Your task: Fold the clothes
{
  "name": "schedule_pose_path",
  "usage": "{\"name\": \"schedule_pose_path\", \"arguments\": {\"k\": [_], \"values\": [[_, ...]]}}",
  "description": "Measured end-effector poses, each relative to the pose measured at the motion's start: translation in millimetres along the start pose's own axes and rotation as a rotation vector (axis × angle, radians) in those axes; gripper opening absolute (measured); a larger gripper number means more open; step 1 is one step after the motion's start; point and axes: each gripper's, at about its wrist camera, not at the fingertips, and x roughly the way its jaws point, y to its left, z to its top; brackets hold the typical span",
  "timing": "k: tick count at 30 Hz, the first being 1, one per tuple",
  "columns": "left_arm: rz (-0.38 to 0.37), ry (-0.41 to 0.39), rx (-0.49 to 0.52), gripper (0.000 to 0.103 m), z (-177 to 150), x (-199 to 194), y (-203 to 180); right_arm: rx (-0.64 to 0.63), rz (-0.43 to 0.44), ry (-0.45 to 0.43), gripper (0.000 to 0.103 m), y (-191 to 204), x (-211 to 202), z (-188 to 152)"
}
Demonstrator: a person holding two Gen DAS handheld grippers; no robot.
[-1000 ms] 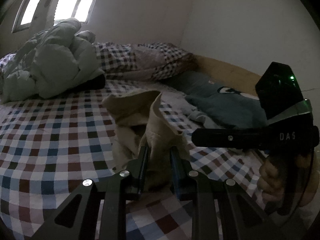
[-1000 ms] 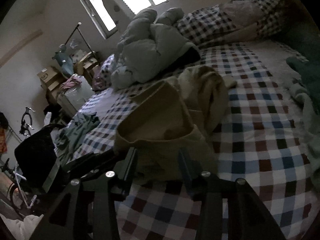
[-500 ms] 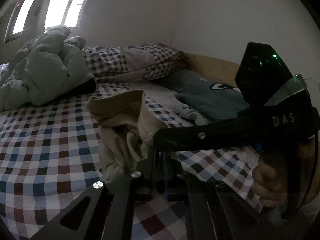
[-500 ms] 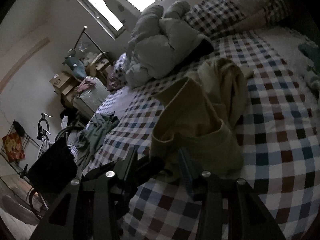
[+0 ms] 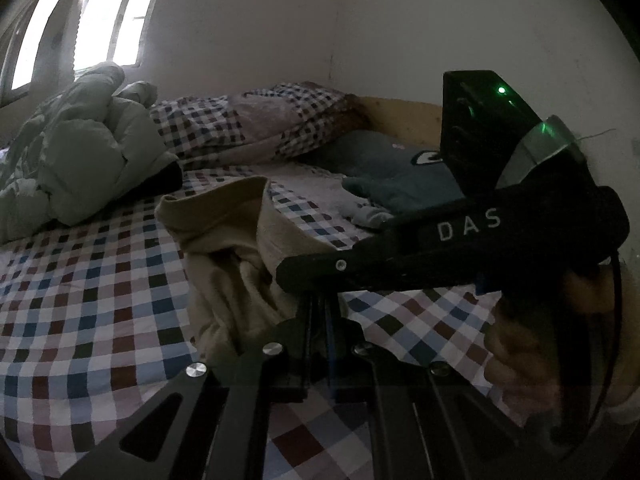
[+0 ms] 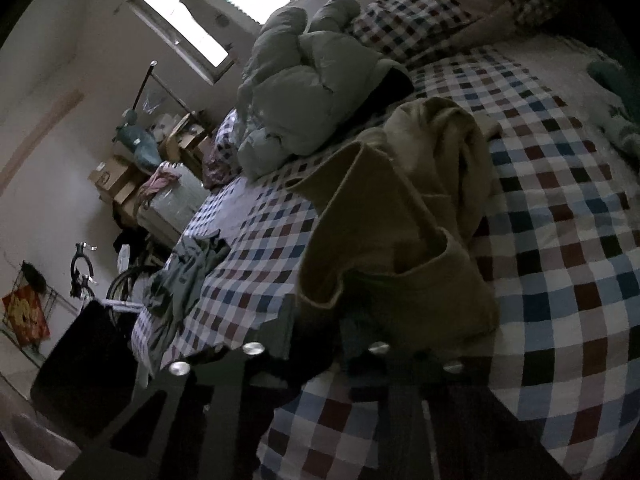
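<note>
my left gripper (image 5: pixel 318 320) pinches the beige garment (image 5: pixel 236 264) at frame centre, to lift an edge | my right gripper (image 6: pixel 332 332): cannot tell, cloth covers tips

Both grippers' jaws nearly closed, crossing.

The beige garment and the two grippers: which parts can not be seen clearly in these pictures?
- Left wrist view: the right gripper's body crosses the beige garment and hides its right side, and the left gripper's fingertips.
- Right wrist view: the right gripper's fingertips are dark and blurred under the garment's hem; the grip is unclear.
- Both views: the garment's underside against the checked bedsheet.
</note>
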Motion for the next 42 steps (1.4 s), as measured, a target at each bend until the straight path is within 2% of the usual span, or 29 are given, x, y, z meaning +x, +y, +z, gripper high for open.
{"name": "schedule_pose_path", "arguments": {"k": [1,4,7,8,9,11,18,20,23,28,29,30,32,35,36,39,42], "values": [[-0.001,-0.004,-0.002,0.006,0.9,-0.5,0.1,0.003,-0.006,-0.001,0.006,-1.2,0.2,0.1],[0.002,-0.021,-0.016,0.014,4.1,-3.1,1.0,-0.001,-0.011,-0.031,0.006,-3.6,-10.6,3.7],[0.007,-0.032,-0.052,0.038,7.0,-1.6,6.0,-0.006,-0.017,-0.083,0.005,-5.9,-27.6,8.7],[0.008,-0.036,-0.066,0.052,7.6,-1.1,8.0,-0.007,-0.019,-0.100,0.005,-6.6,-33.3,10.4],[0.006,-0.042,-0.078,0.058,7.9,-1.2,9.9,-0.010,-0.020,-0.114,0.005,-7.3,-38.7,12.0],[0.021,-0.058,-0.085,0.059,9.7,-2.2,10.6,-0.016,-0.023,-0.137,0.005,-8.5,-49.1,14.8],[0.050,-0.111,-0.007,0.073,18.8,-3.6,-7.1,-0.041,-0.036,-0.214,0.005,-12.7,-83.8,24.3],[0.050,-0.125,0.012,0.073,20.9,-3.3,-11.5,-0.048,-0.043,-0.218,0.005,-14.6,-88.7,23.8],[0.057,-0.105,0.005,0.074,23.2,7.3,-15.7,-0.055,-0.052,-0.224,0.005,-17.7,-96.2,22.7],[0.058,-0.025,-0.049,0.073,20.4,31.8,-13.4,-0.066,-0.055,-0.238,0.005,-20.6,-106.8,20.3],[0.049,-0.014,-0.071,0.070,19.7,35.2,-11.3,-0.067,-0.053,-0.242,0.005,-20.9,-109.0,20.0],[0.040,-0.015,-0.088,0.056,19.8,35.3,-8.6,-0.069,-0.052,-0.246,0.005,-21.4,-110.8,20.2],[0.023,-0.019,-0.123,0.040,20.3,35.1,-3.2,-0.065,-0.053,-0.256,0.005,-24.1,-115.1,20.8],[0.003,-0.040,-0.148,0.027,20.1,30.5,1.7,-0.053,-0.058,-0.270,0.005,-29.3,-121.5,21.9],[0.003,-0.047,-0.149,0.019,20.4,28.7,2.9,-0.046,-0.056,-0.275,0.005,-31.4,-123.6,21.9],[-0.003,-0.073,-0.192,0.016,21.4,23.1,11.3,-0.047,-0.061,-0.283,0.005,-32.1,-127.6,22.5],[-0.010,-0.117,-0.284,0.014,21.2,14.7,29.6,-0.050,-0.068,-0.297,0.005,-31.6,-131.4,22.4]]}}
